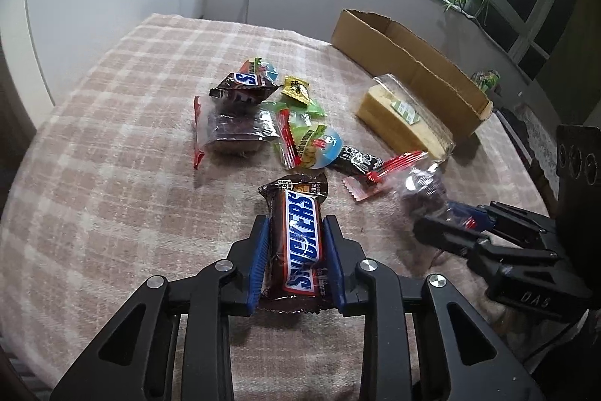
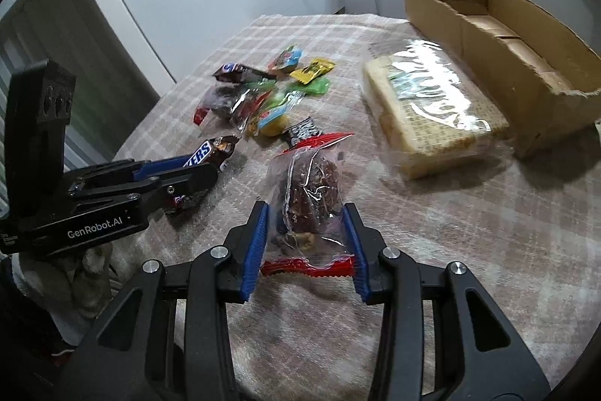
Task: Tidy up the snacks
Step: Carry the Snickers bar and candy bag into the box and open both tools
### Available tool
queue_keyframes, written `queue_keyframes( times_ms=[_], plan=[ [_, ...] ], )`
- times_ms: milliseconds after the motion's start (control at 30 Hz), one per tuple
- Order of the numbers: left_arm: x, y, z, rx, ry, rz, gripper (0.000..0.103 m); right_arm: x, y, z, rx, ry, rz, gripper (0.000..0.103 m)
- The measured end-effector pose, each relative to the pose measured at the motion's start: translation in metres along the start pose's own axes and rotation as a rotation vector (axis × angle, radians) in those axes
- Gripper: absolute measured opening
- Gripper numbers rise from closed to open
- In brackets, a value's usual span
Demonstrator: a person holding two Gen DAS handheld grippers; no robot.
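Plaid cloth covers the desk [image 1: 112,138]. Left tool [image 1: 296,243] clamps a Snickers bar [image 1: 300,243]; right tool [image 2: 306,232] pinches a clear snack bag [image 2: 310,205], whose slick film could slip short of the cardboard box [image 2: 499,36].

"SNICKERS" on the bar [image 1: 300,247]; "GenRobot.AI" (white) on the left tool [image 2: 195,171].

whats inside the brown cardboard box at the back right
In the right wrist view, the open brown cardboard box shows only bare cardboard floor and folded flaps, no snacks. Its near wall hides the front strip of the floor.
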State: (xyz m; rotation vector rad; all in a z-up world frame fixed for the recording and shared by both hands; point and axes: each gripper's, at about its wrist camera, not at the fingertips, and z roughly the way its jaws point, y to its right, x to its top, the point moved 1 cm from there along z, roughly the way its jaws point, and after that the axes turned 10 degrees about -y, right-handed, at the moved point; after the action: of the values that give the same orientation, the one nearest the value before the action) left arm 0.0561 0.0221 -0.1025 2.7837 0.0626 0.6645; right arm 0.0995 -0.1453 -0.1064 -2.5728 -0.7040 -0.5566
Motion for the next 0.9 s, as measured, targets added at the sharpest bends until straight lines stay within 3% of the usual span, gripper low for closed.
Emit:
queue_keyframes(
  times_ms=[133, 467, 900],
  plan=[
    [0.012, 0.001, -0.013, -0.011, 0.040, -0.004, 0.027, 0.003, 0.009, -0.023, 0.008, 0.053, 0.024, 0.041],
    [0.070, 0.043, -0.022, -0.073, 0.125, 0.102, 0.027, 0.033, 0.048, -0.082, -0.096, 0.193, 0.062, 0.041],
    [0.143, 0.102, 0.014, -0.111, 0.140, 0.204, 0.027, 0.070, 0.137, -0.114, -0.247, 0.241, 0.156, 0.041]
  ],
)
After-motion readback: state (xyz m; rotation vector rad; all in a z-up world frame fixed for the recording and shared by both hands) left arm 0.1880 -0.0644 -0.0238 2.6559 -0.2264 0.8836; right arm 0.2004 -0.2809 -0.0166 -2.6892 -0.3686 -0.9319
